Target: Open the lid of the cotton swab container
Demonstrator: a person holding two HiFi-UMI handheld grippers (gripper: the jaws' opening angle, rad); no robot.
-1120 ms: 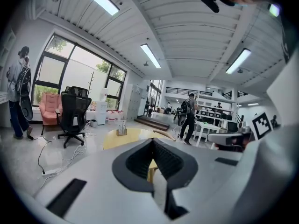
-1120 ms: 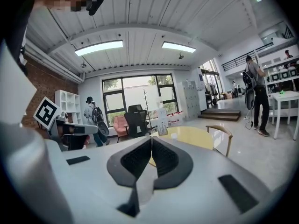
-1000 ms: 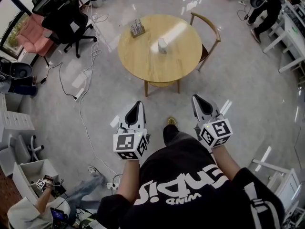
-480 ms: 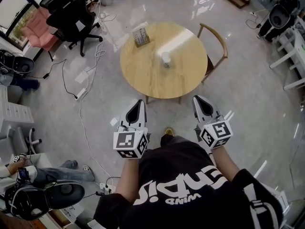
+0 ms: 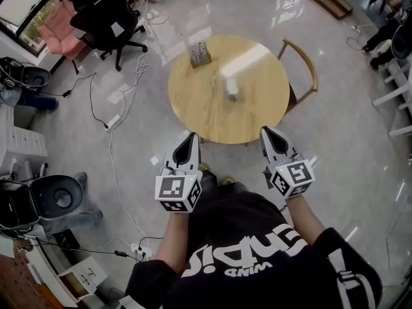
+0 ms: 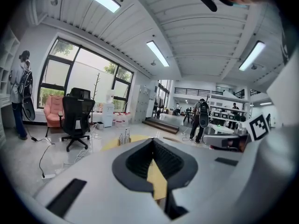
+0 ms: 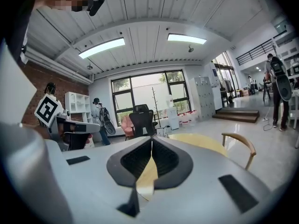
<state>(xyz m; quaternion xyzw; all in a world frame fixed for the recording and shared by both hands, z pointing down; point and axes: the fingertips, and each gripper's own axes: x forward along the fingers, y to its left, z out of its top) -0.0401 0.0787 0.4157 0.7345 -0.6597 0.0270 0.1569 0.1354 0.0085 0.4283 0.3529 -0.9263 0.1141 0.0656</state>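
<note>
A round wooden table [image 5: 212, 111] stands ahead of me on the grey floor. A small pale cotton swab container [image 5: 232, 87] sits near its middle, lid on as far as I can tell. My left gripper [image 5: 189, 137] and right gripper [image 5: 266, 131] are both shut and hold nothing. They hover side by side just short of the table's near edge, well apart from the container. In the left gripper view the table [image 6: 114, 143] shows past the shut jaws. The right gripper view shows the table top [image 7: 198, 141] too.
A holder with upright sticks [image 5: 200, 55] stands at the table's far left. A wooden chair [image 5: 304, 69] is tucked in at the table's right. Black office chairs [image 5: 106, 8] and loose cables [image 5: 112, 143] lie to the left. People stand farther off in the room.
I have walked closer to the table; it sits lower and nearer in the head view. Both grippers keep the same shut pose in front of me.
</note>
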